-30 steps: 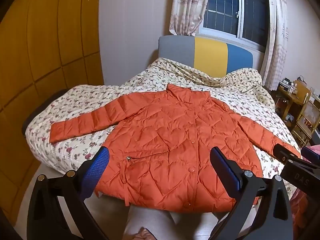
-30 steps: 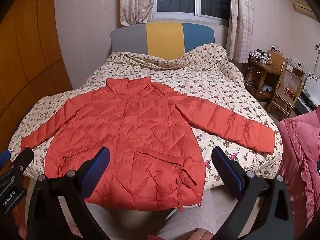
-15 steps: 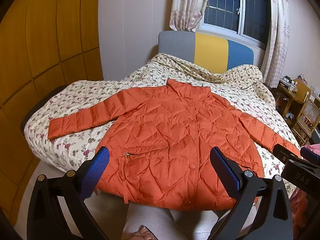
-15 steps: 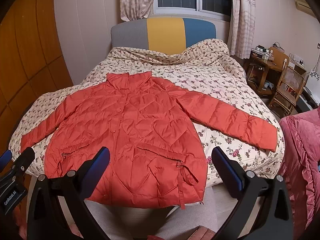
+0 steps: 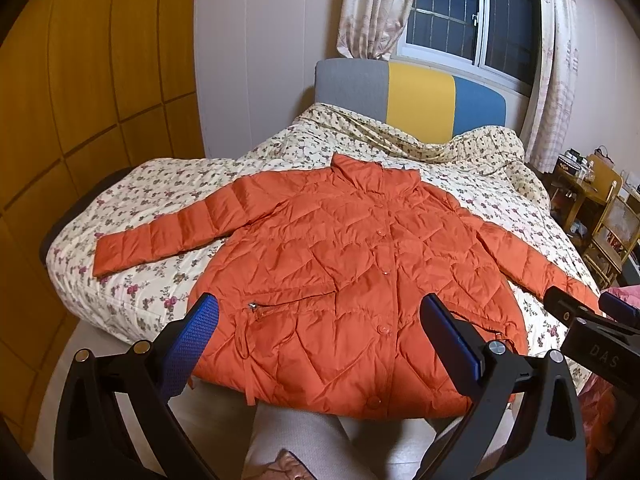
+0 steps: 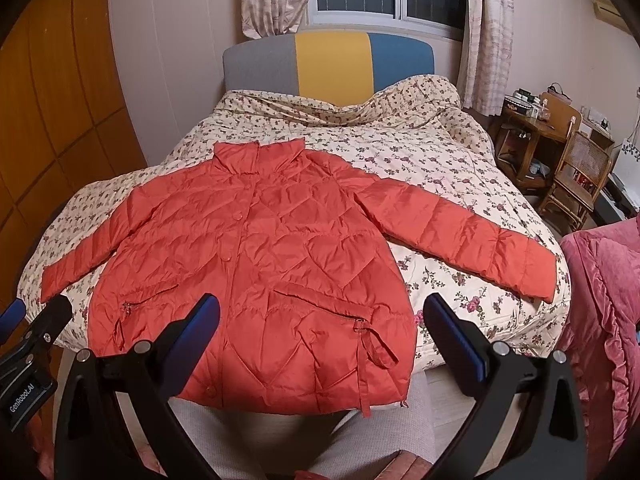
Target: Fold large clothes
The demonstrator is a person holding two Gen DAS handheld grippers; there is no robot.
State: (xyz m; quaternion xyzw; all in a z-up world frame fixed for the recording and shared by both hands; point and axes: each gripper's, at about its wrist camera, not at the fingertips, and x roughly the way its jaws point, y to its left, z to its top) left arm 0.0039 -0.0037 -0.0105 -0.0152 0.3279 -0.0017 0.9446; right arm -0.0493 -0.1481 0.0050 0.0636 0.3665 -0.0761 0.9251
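An orange quilted down jacket (image 5: 352,276) lies flat and face up on the bed, buttoned, both sleeves spread out sideways, its hem hanging over the near bed edge. It also shows in the right wrist view (image 6: 256,264). My left gripper (image 5: 320,312) is open and empty, held back from the hem over the left half of the jacket. My right gripper (image 6: 320,312) is open and empty, held back from the hem over the right half. The right gripper's tip also shows in the left wrist view (image 5: 580,312), and the left gripper's tip in the right wrist view (image 6: 36,324).
The bed (image 6: 420,152) has a floral quilt and a grey, yellow and blue headboard (image 6: 332,64). A wooden wardrobe (image 5: 80,80) stands on the left. A wooden desk and chair (image 6: 568,160) and a pink cover (image 6: 600,300) are on the right. The person's legs (image 5: 304,432) are below the hem.
Both grippers have tilted down a little, so the jacket sits slightly lower in both views. Both stay open. The jacket has not moved.
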